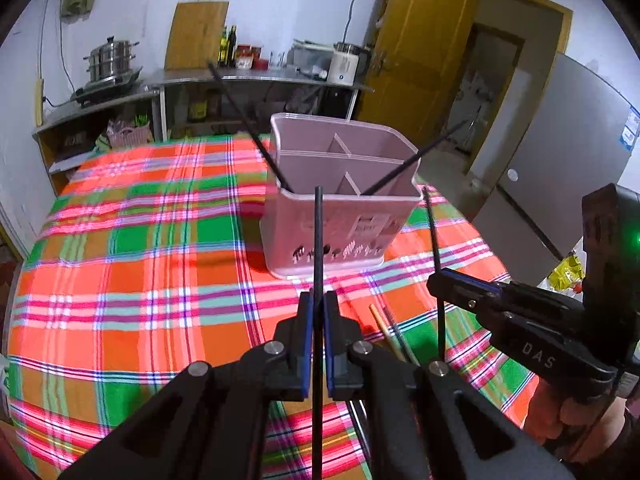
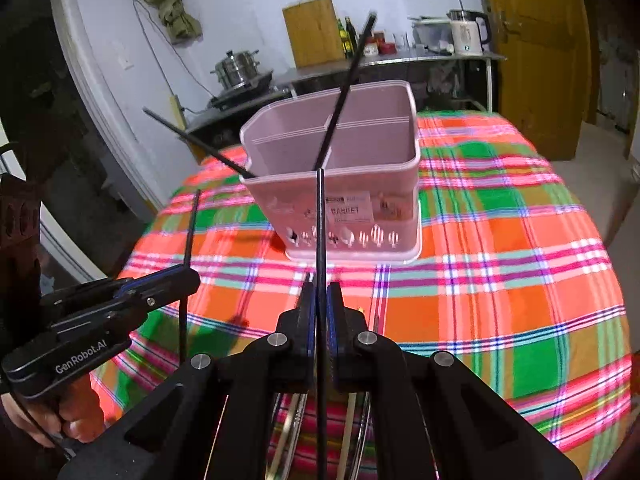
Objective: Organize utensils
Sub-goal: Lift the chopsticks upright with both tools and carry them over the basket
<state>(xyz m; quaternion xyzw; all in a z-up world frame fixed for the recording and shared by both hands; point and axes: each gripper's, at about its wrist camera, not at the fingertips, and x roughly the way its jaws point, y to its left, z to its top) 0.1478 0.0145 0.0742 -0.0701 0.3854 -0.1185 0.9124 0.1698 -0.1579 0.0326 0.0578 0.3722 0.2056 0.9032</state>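
Observation:
A pink divided basket (image 1: 288, 224) (image 2: 396, 196) stands on the plaid-clothed table (image 1: 160, 272). Two black chopsticks lean out of it, one to the left (image 1: 248, 120) (image 2: 192, 140) and one to the right (image 1: 416, 158) (image 2: 348, 76). My left gripper (image 1: 318, 304) (image 2: 188, 274) is shut on an upright black chopstick (image 1: 318, 232) (image 2: 191, 224), a short way in front of the basket. My right gripper (image 2: 320, 292) (image 1: 436, 280) is shut on another black chopstick (image 2: 320, 220) (image 1: 432, 228), also held upright above the cloth. The two grippers are side by side.
A wooden chopstick (image 1: 382, 326) lies on the cloth by the grippers. Metal utensils on a round rim (image 2: 352, 416) show under the right gripper. Behind the table are a counter with a steamer pot (image 1: 110, 58), bottles and a kettle (image 2: 466, 32), and a yellow door (image 1: 420, 60).

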